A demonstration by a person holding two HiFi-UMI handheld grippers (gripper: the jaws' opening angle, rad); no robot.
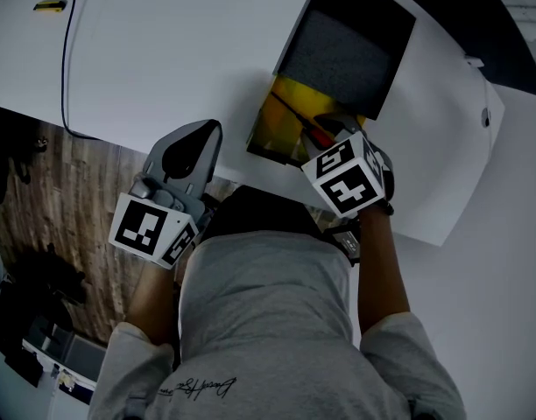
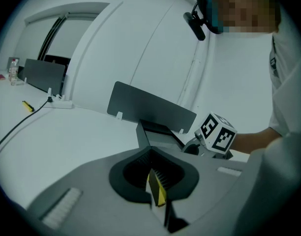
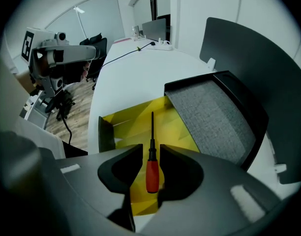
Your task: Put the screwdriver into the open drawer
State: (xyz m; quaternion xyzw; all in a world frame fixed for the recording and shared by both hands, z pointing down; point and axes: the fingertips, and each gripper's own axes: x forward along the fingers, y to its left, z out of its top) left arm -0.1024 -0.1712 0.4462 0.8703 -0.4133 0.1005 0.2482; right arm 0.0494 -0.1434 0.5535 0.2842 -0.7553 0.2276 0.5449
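— Where is the screwdriver (image 3: 152,173)?
— In the right hand-held gripper (image 3: 151,147), whose jaws are closed on its red handle. The shaft points forward over the yellow floor of the open drawer (image 3: 133,124) on the white bench (image 1: 163,59).
— And the left hand-held gripper (image 2: 157,182)?
— Empty, jaws pressed together, held at the bench's near edge, left of the drawer.

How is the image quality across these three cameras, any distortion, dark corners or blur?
Right gripper view: strong fisheye bending, dark corners, yet the screwdriver and yellow drawer are sharp. Left gripper view: same vignette and bending, cool bluish cast. Head view: dim, flat light, no harsh glare.
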